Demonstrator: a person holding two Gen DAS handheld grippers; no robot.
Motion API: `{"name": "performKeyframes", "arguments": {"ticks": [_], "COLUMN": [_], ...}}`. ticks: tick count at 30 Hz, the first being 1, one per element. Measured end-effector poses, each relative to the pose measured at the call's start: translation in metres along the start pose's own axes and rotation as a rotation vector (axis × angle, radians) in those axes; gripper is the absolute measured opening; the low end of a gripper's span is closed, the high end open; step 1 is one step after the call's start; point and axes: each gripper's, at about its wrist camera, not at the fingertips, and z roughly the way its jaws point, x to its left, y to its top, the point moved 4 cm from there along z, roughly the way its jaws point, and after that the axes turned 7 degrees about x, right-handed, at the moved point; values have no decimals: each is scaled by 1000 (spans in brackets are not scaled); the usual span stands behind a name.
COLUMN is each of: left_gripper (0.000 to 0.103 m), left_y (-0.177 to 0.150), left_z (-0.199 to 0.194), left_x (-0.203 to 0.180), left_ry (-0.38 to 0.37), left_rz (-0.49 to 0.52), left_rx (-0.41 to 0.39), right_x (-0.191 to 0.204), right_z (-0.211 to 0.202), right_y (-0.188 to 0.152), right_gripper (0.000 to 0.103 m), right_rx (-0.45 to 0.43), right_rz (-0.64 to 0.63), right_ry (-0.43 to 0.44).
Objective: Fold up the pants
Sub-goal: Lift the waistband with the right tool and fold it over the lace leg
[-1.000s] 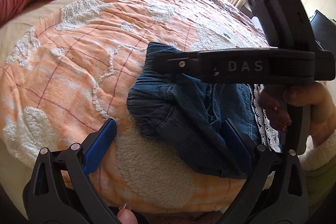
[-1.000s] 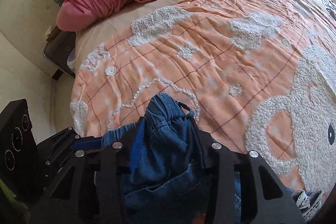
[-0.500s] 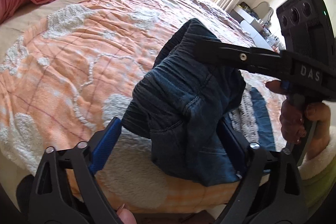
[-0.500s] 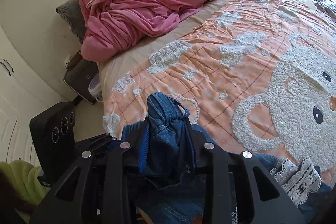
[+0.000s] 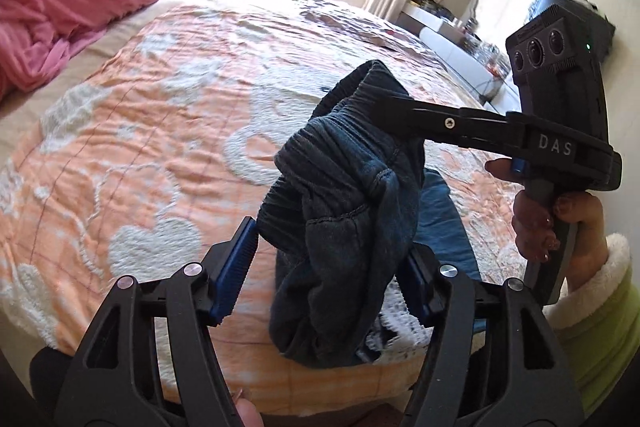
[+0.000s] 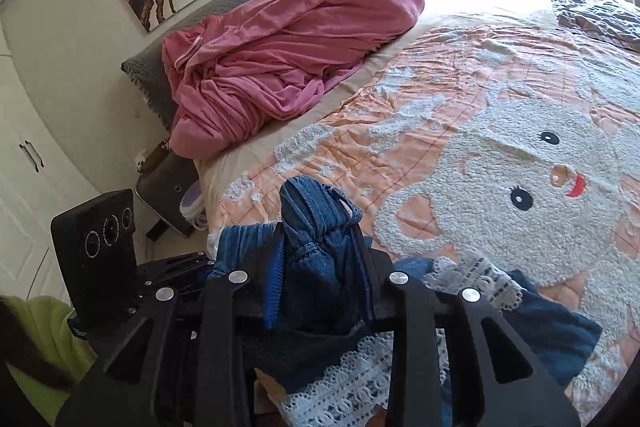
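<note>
Right gripper (image 6: 320, 283): jaws pressed shut on a bunched fold of the pants (image 6: 316, 223); ribbed elastic waistband sticks up past the fingertips, blue pads squeezing denim on both sides. In the left wrist view the same gripper (image 5: 394, 115) reaches in from the right, its tip buried in the waistband, the right hand (image 5: 556, 211) wrapped around its handle.

Left gripper (image 5: 332, 267): jaws spread wide, gripping nothing. The hanging denim sits between its fingers, close against the right one; contact with the pads cannot be determined.

Pants position: lifted off the blanket (image 5: 140, 131), hanging in a crumpled bundle directly ahead of the left gripper. Long axis runs roughly vertical, waistband uppermost, lower end drooping toward the near edge of the bed. Dark blue denim, soft, gathered ribbing at the waist, stitched seams visible.

Below and behind the right gripper: white lace trim (image 6: 348, 387) on more blue cloth.

Blanket: orange with thin grid lines and fluffy white raised patches, one forming an animal face (image 6: 532, 163). Beyond the gripper, far left: rumpled pink cover (image 6: 280, 55).

No containers in view.
</note>
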Motion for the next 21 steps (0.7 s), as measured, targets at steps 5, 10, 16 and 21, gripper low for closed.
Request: {"name": "performKeyframes", "arguments": {"ticks": [5,10,16,21], "left_gripper": [75,76,76,78], "left_y": [-4,-21,-39,-50], "left_z": [20,41,47,45], "left_x": [-50,-83,-103,-109], "left_ry": [-12,-53,-87,-102], "left_rz": [114,189,244,282], "left_rx": [15,73,90,82], "right_x": [-33,-68,-74,-62], "right_z": [-29,-51,-72,-66], "right_y": [-27,-64,-102,-104], "right_gripper": [46,76,82,92], "right_rx": [-50,-88,-132,-108], "right_rz": [76,209,283,291], "right_ry": [-11,-42,-107,-131]}}
